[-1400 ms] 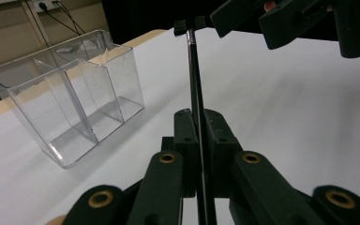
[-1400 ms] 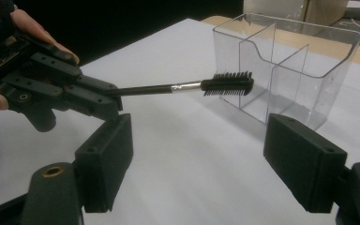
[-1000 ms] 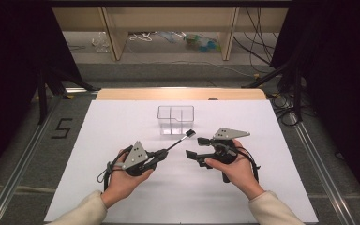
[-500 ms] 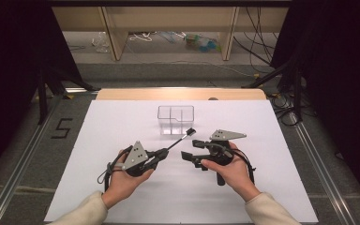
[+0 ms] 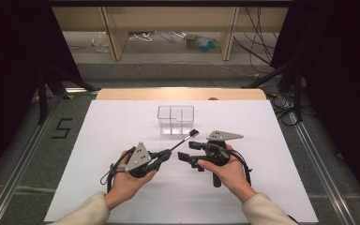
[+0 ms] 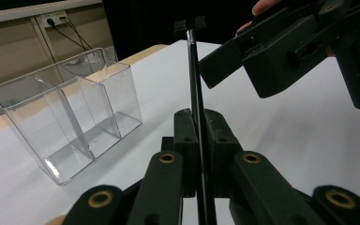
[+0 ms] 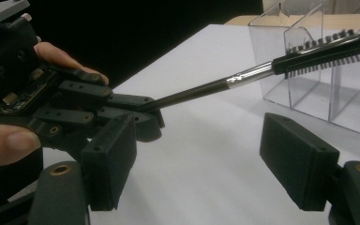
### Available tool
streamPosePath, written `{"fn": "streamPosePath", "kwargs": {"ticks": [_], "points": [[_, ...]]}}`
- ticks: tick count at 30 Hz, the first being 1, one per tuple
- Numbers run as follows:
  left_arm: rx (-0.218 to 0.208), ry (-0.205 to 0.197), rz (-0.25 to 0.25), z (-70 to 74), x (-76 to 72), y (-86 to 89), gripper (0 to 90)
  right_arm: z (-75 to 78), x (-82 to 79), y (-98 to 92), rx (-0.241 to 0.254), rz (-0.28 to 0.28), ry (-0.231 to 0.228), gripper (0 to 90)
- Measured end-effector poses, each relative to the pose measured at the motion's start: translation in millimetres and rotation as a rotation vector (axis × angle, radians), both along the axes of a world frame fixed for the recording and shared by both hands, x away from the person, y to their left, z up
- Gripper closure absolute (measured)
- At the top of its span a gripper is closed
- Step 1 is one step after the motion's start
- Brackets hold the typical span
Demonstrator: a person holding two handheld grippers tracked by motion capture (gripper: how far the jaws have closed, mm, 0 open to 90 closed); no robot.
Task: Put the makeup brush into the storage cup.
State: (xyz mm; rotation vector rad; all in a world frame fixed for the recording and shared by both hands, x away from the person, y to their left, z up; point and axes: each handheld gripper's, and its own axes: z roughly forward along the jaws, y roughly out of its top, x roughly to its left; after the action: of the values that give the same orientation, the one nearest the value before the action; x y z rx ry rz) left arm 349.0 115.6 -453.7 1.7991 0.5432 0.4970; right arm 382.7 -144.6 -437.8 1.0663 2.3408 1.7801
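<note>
White paper covers the worktop (image 5: 122,122), leaving broad bare room on every side of the two hands; its far wooden edge lies well beyond the work.

Clear plastic forms the organiser box (image 5: 176,120), divided into compartments, open at the top and standing upright near the middle of the sheet, just beyond the tools. All its compartments look empty.

Left tool (image 5: 165,155) is clamped together on the handle end of a slim black brush (image 5: 180,140). In the left gripper view the handle runs straight out between the shut jaws (image 6: 194,93). The brush's long axis slants from the left hand up toward the box, its bristled head (image 7: 326,51) raised off the paper and ending just short of the box's near right corner, apart from the wall.

Right tool (image 5: 186,157) has its jaws standing apart with nothing between them. It sits just beside the left tool's tip, aimed across at it, below and to the right of the shaft. In the right gripper view the shaft crosses above the open gap (image 7: 192,93), not inside it.

Judging from this, the right hand is the nearer free one to take the shaft; it would need to rise so the jaws straddle the handle across its length. The box rim is the only edge close enough to catch the bristled head.
</note>
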Motion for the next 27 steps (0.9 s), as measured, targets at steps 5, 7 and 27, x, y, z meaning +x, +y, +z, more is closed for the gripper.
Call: {"fn": "streamPosePath", "kwargs": {"ticks": [5,7,27], "points": [[-0.001,0.000,0.004,-0.2,0.1,-0.4,84.6,-1.4,0.0,3.3,0.015,-0.002,0.009,28.9],[-0.008,0.006,0.004,-0.6,-0.2,-1.3,84.7,-1.4,-0.1,4.5,0.019,-0.008,0.017,29.1],[0.000,0.001,0.000,-2.2,-0.9,-5.6,84.6,-3.2,1.4,11.2,0.092,-0.045,0.074,30.2]]}}
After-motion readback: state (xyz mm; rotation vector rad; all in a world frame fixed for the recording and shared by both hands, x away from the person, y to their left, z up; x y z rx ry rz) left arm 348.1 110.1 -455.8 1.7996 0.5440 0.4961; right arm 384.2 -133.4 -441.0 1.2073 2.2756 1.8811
